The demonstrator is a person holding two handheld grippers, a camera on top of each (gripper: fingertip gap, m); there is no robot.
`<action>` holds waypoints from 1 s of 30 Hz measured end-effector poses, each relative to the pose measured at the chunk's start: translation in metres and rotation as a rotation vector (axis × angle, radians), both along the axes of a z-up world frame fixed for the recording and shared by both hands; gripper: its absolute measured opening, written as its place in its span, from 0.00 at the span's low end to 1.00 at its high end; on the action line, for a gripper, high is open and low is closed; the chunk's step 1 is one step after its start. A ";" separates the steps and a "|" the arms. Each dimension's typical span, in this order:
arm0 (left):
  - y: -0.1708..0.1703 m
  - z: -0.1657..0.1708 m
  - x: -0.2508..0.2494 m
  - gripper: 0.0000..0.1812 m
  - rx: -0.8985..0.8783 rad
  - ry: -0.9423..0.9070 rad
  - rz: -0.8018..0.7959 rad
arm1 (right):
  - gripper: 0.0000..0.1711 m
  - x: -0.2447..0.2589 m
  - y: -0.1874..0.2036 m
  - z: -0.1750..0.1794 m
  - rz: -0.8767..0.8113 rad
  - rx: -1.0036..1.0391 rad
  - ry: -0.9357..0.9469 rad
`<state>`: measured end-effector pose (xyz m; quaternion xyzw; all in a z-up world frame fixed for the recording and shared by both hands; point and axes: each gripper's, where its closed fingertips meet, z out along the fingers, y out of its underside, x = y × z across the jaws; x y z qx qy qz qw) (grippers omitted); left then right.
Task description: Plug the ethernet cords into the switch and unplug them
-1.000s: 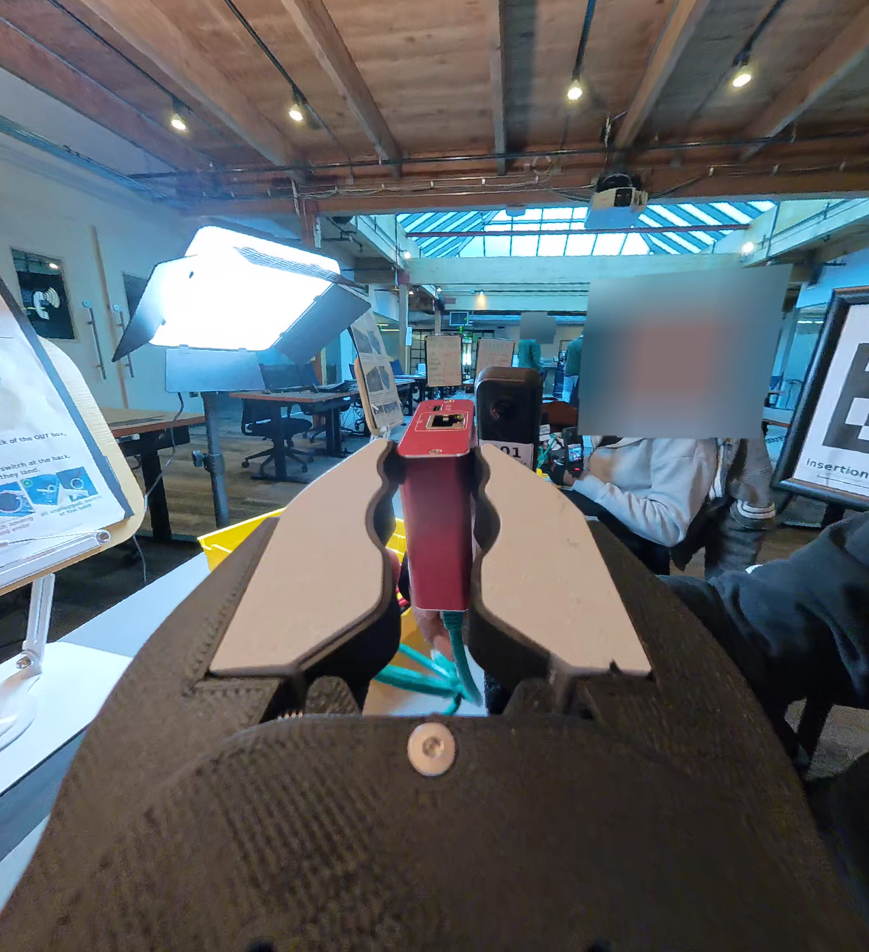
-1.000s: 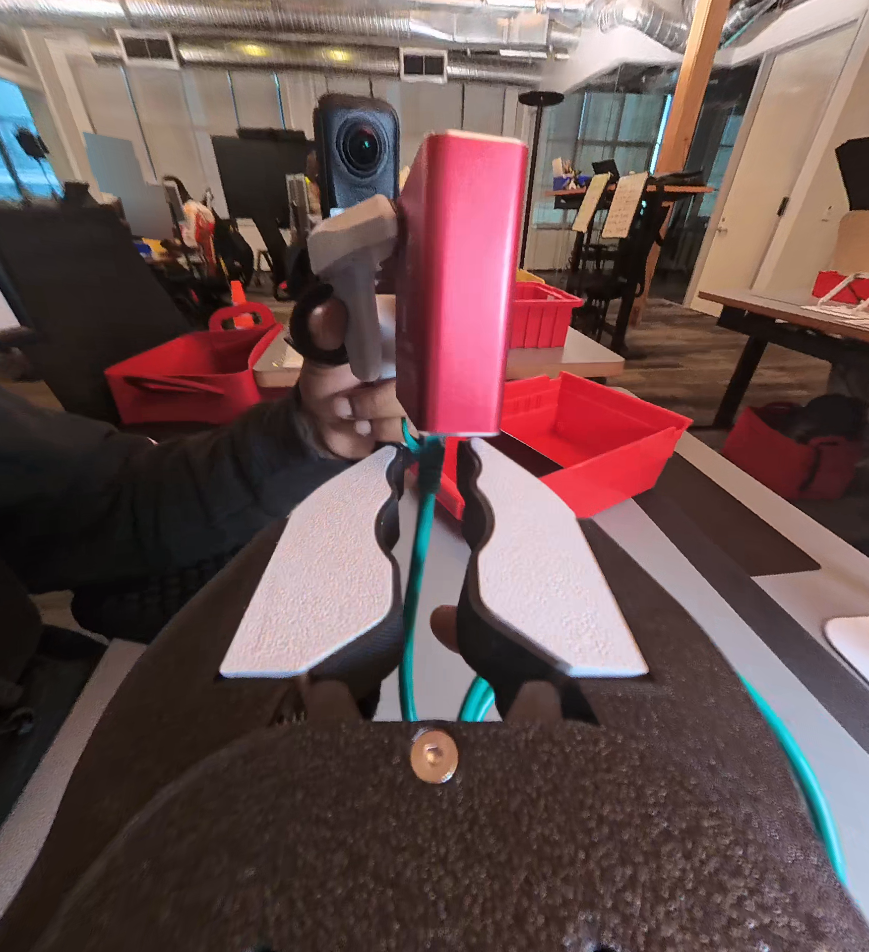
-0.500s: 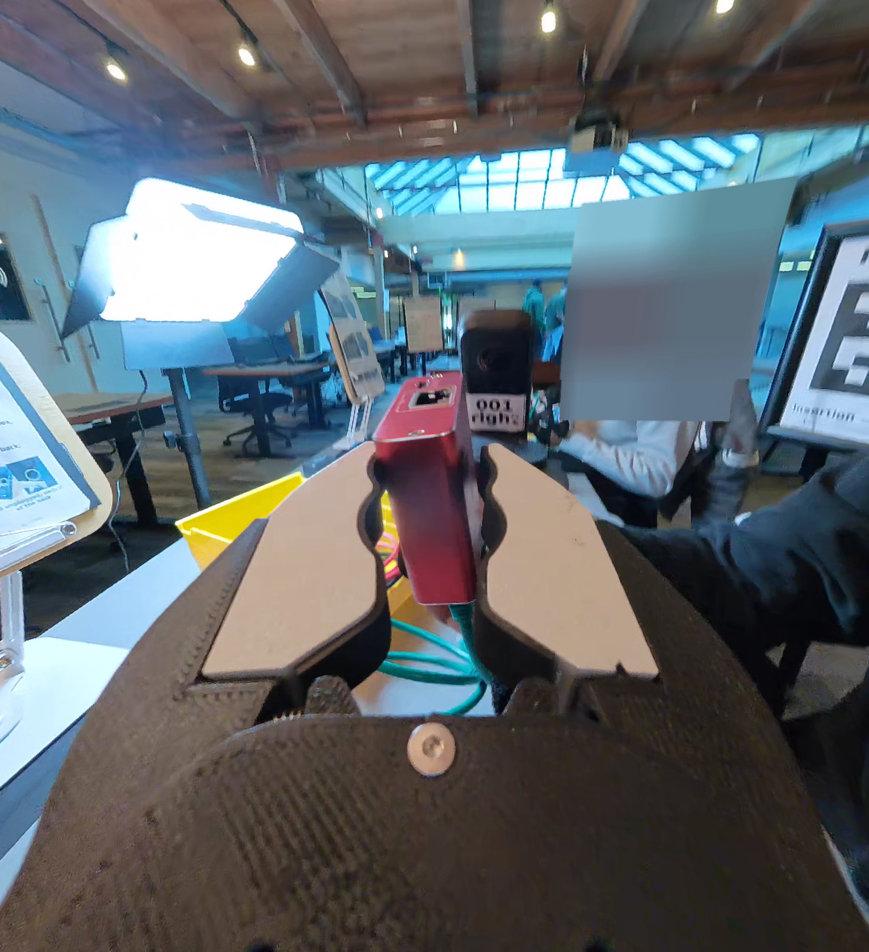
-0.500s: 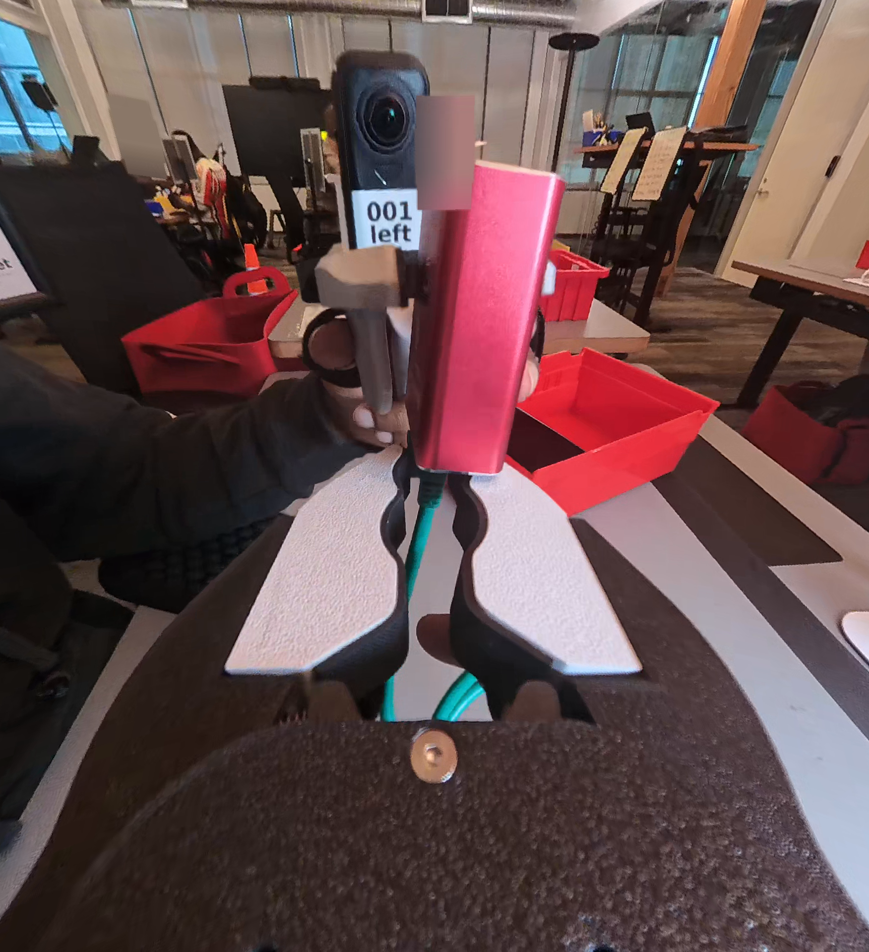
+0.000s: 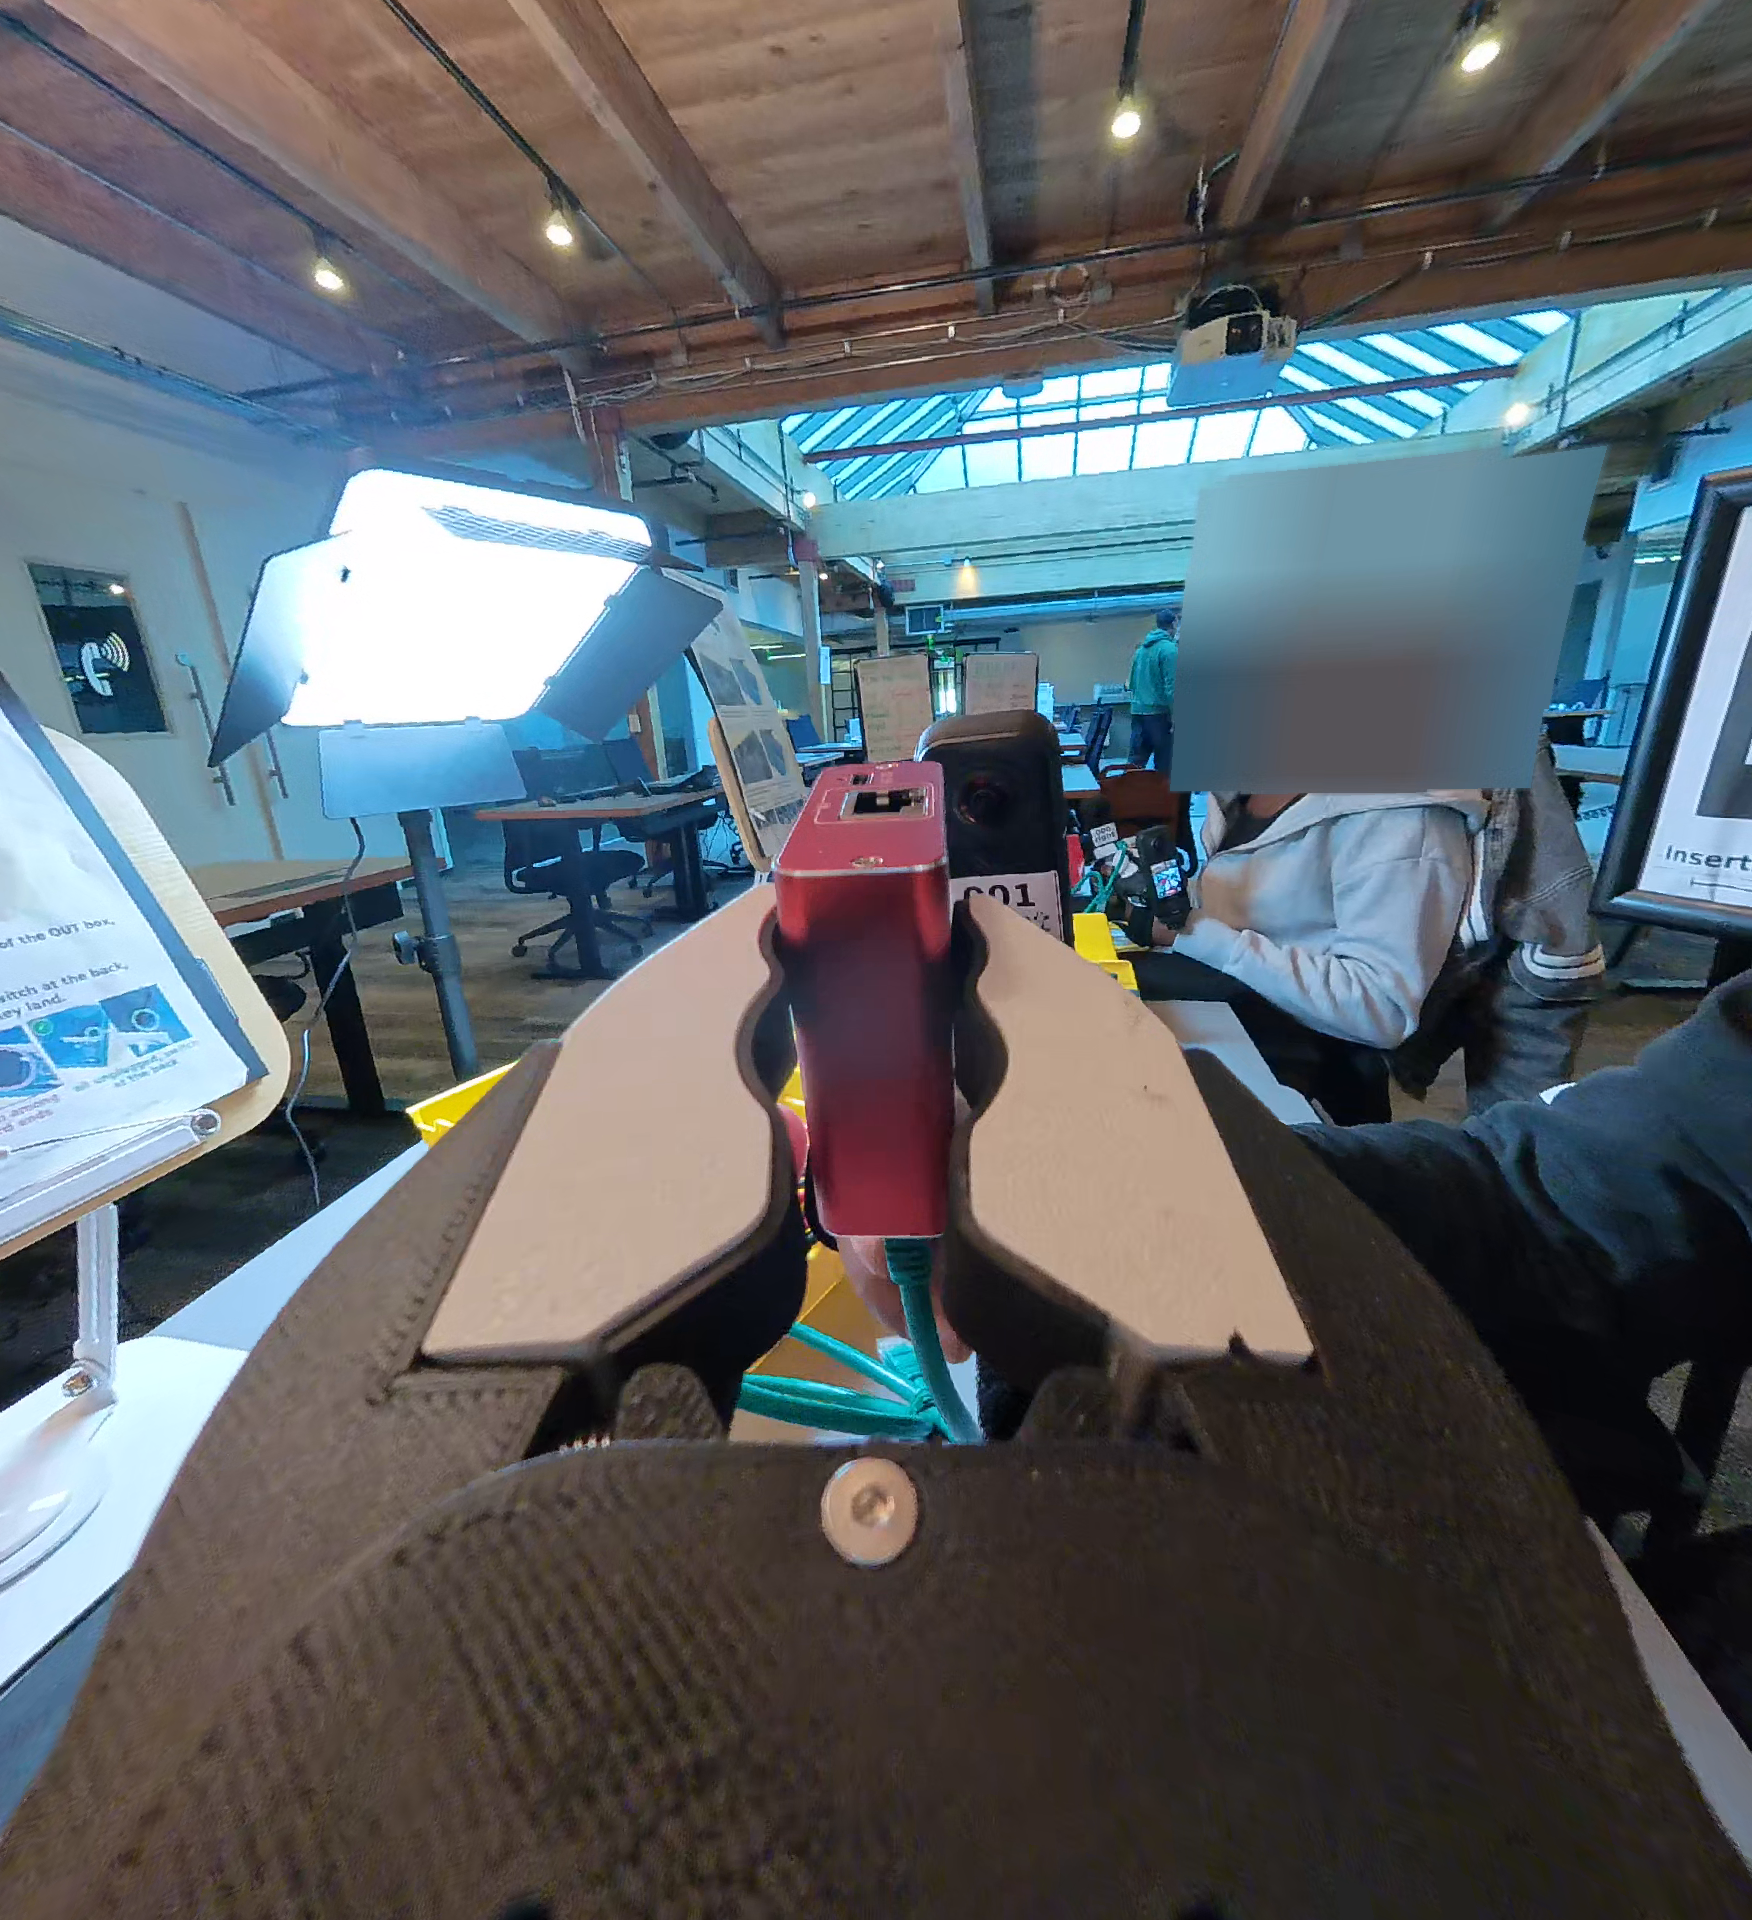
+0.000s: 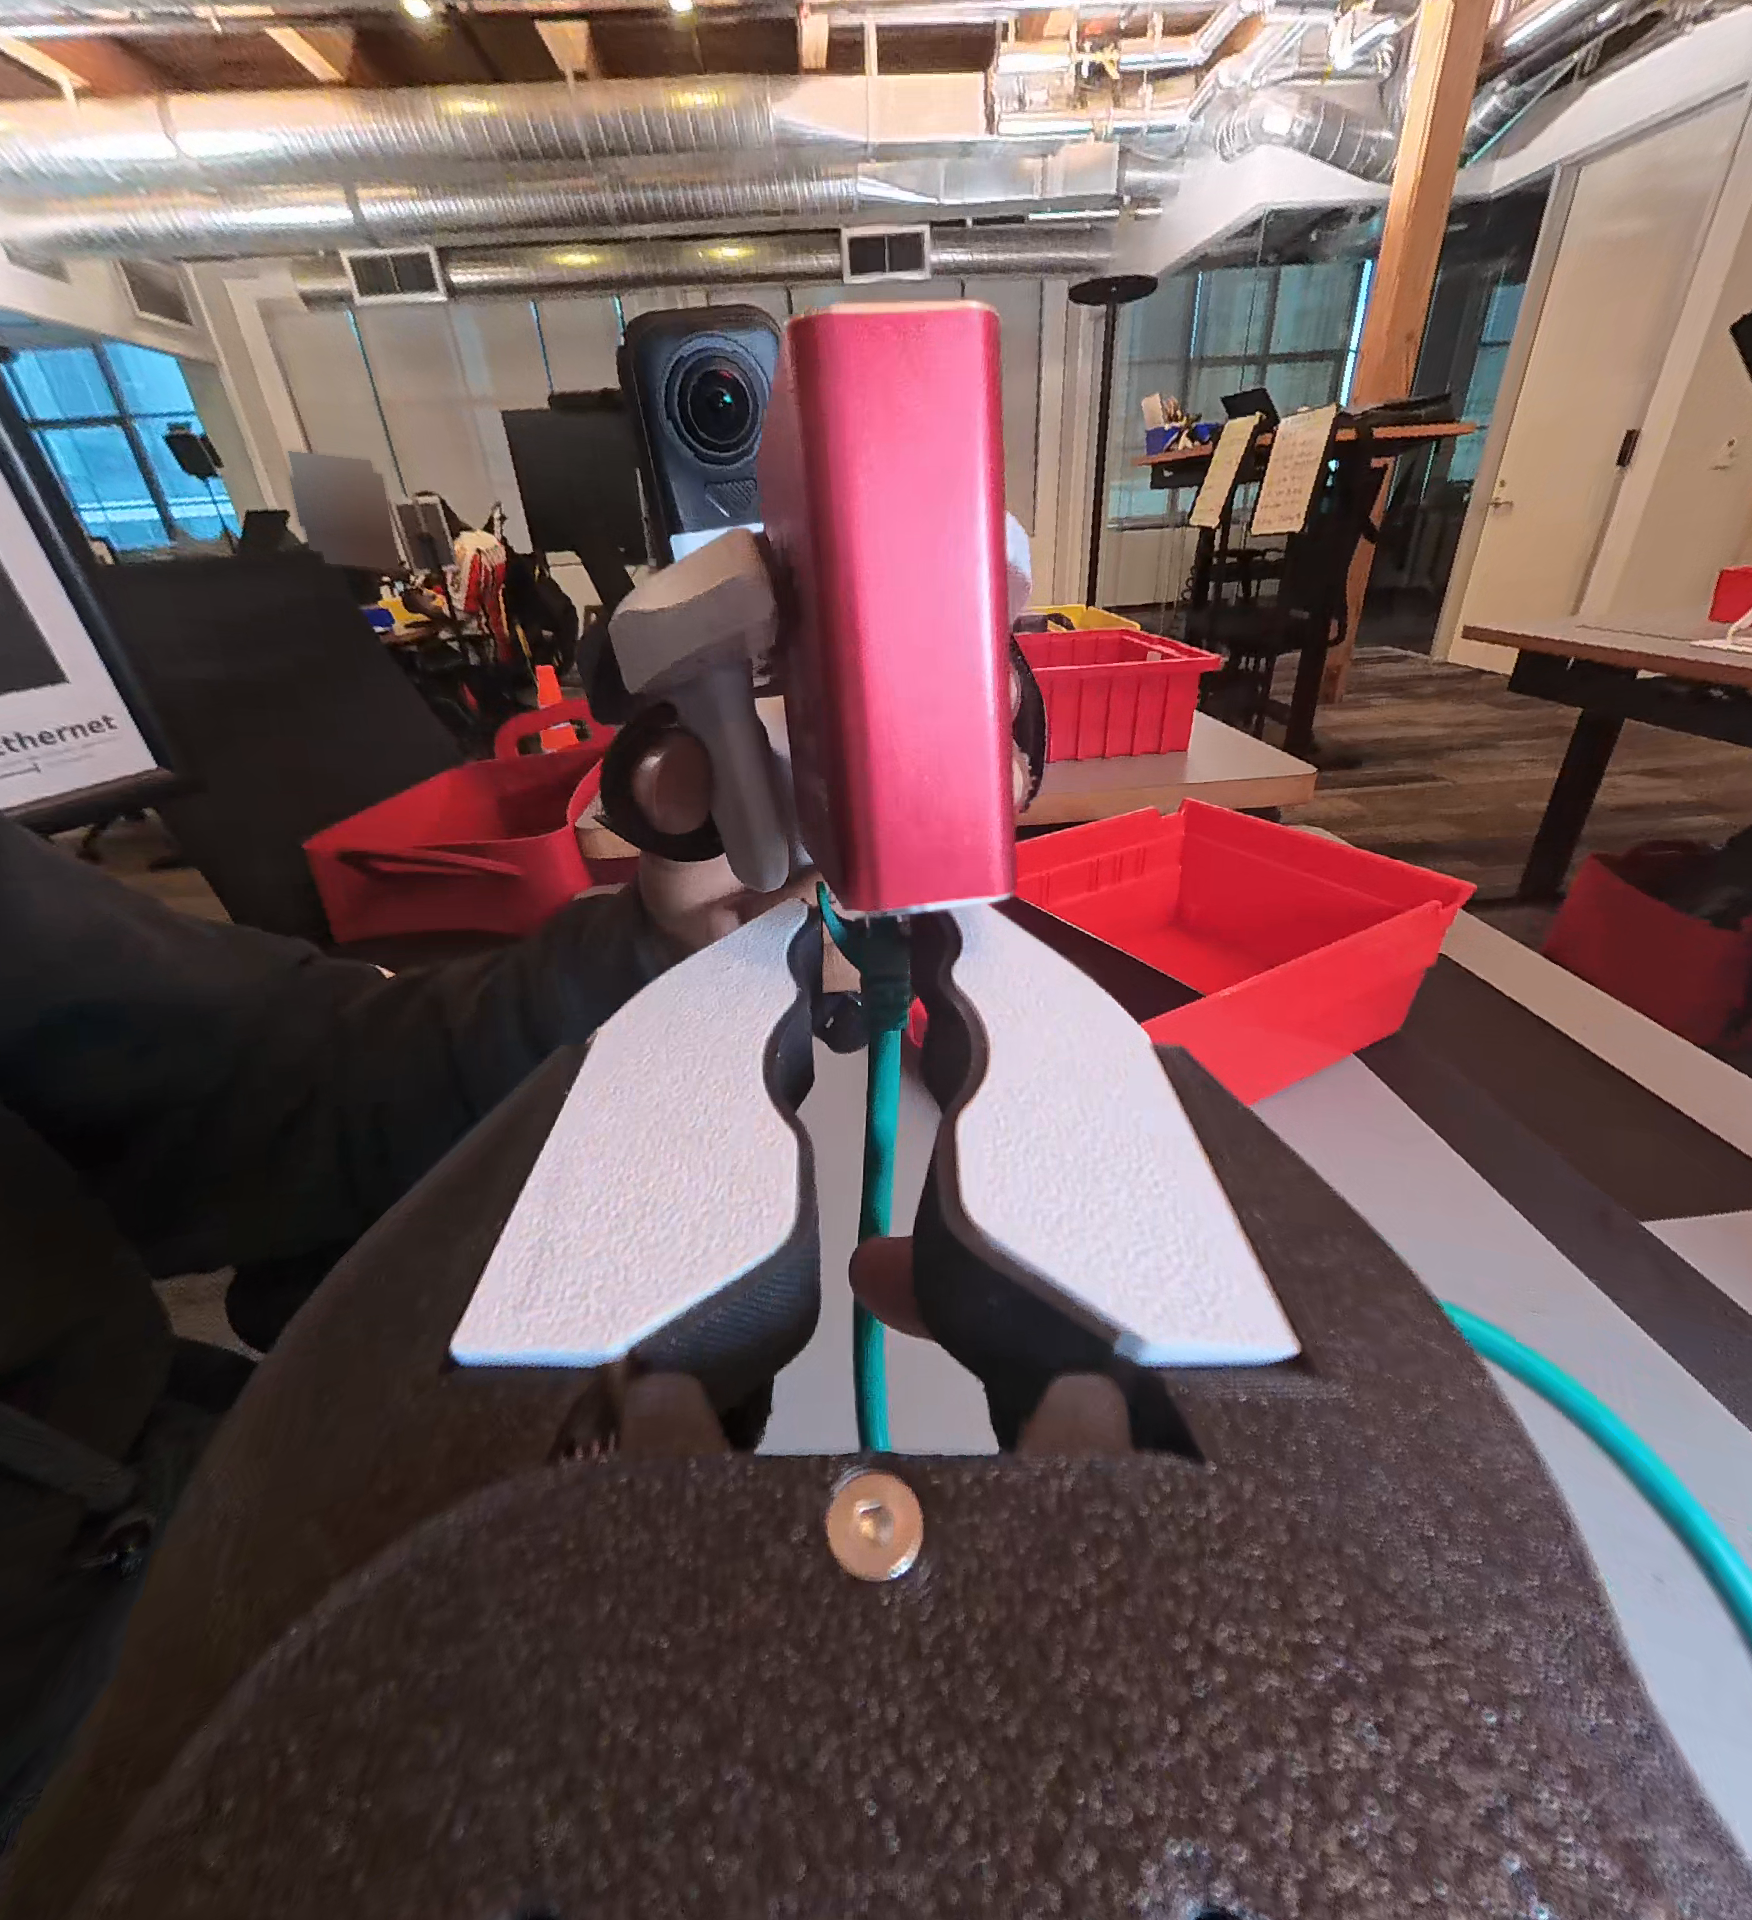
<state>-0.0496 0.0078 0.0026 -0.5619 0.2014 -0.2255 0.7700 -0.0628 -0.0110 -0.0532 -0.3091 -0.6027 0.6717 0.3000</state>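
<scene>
At centre frame in the left wrist view, your left hand-held gripper (image 5: 864, 1049) is clamped on the slim red metal switch box (image 5: 874, 1023), held upright in the air above the white counter (image 5: 228, 1340), an empty port showing on its upper end. From its lower end hangs the green ethernet cord (image 5: 919, 1340), its connector seated in the bottom port as far as the view shows. In the right wrist view, your right hand-held gripper (image 6: 870, 971) stands directly beneath the switch, its pale fingers (image 6: 685, 1153) drawn close around the cord's ribbed green boot (image 6: 877, 961); whether they press it or merely bracket it, you cannot tell from here, as a narrow gap shows lower down. The risks lie in that small grip. Pull with the latch tab still engaged and the plug will likely hold, dragging the switch down through the left fingers or twisting it out of line. Pinch the cord rather than the boot and the fingers may slide along the jacket. A skewed pull could bend the connector in its port. The cord's slack loops toward the lower right of the frame, across the counter near the red plastic bin (image 6: 1236, 925), and could snag as it comes free.
</scene>
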 end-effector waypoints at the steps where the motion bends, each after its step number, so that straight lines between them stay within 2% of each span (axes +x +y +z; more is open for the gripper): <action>1: 0.000 0.001 0.000 0.15 0.004 0.000 0.002 | 0.09 0.000 0.000 0.001 0.001 -0.006 0.001; 8: -0.002 0.001 0.000 0.15 0.012 0.024 0.013 | 0.09 -0.003 0.001 0.000 -0.040 0.035 -0.011; 17: -0.001 -0.002 0.002 0.15 -0.009 0.064 0.020 | 0.09 -0.008 0.001 -0.003 -0.045 -0.023 0.001; 23: -0.004 -0.001 0.004 0.15 0.003 0.128 0.052 | 0.09 -0.009 -0.003 0.000 0.043 -0.214 -0.023; 28: -0.002 0.001 0.002 0.15 -0.006 0.074 0.032 | 0.08 -0.013 -0.008 0.000 0.087 -0.335 -0.044; 30: -0.001 0.002 -0.001 0.15 -0.023 0.025 0.011 | 0.09 -0.014 -0.008 0.000 0.024 -0.250 -0.012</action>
